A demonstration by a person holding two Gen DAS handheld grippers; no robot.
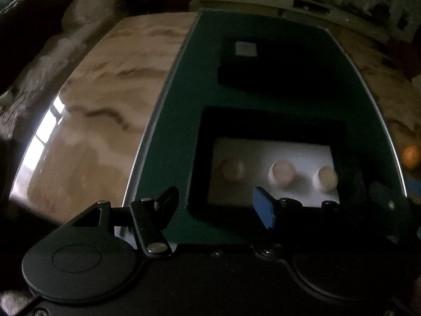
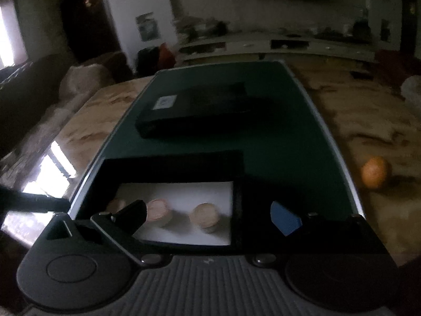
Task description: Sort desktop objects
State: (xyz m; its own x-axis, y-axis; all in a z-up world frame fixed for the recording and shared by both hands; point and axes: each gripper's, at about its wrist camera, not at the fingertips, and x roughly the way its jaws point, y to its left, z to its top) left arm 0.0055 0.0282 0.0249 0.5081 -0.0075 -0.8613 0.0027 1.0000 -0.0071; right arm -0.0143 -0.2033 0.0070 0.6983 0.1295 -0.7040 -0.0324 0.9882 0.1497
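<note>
— Below, what is shown on the green mat (image 1: 184, 100)?

— A black open box (image 1: 271, 121) with a white floor is seen near the mat's close end, and three round tan objects (image 1: 282, 174) are lined up inside it. Beyond it, a flat black case (image 1: 265, 63) with a pale label is laid on the same mat. An orange fruit (image 2: 374, 171) is set apart on the marbled table (image 1: 100, 100), off the mat's right edge.

— How are the grippers placed?

— The left gripper (image 1: 215, 208) is held above the box's near rim, its jaws apart with nothing between them. The right gripper (image 2: 210, 218) is likewise held over the box, jaws spread wide and empty; its dark finger (image 2: 134, 214) is seen in front of the middle round object, though contact cannot be told.

— Is anything gripped?

— Nothing is seen clamped by either tool. Both views are blurred.
</note>
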